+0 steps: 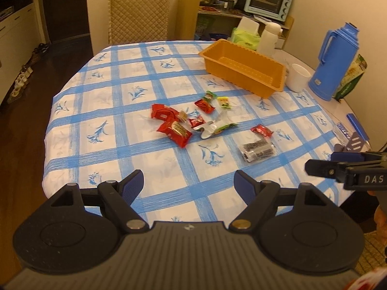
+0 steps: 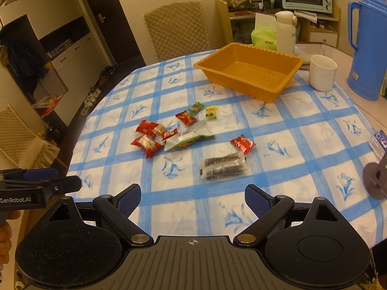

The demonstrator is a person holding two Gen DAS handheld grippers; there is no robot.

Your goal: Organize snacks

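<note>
Left gripper [image 1: 189,186] and right gripper [image 2: 192,199] hover level over the table's near edge, jaws apart, empty. Nine snack packets [image 2: 188,138] lie mid-table; one empty orange tray [image 2: 249,71] sits far right.

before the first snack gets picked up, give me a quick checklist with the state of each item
1. Left tongs open and holding nothing: ok.
2. Right tongs open and holding nothing: ok.
3. Orange tray has nothing in it and is ready to take snacks: ok.
4. Snacks lie apart enough for single grasps: not ok for the red packets bunched on the left; ok for the dark packet, which lies clear on the near side.
5. Path from snacks to tray free of obstacles: ok; the white cup and blue thermos stand beside the tray, not in the way.
6. Which snacks are sealed: cannot tell.
</note>
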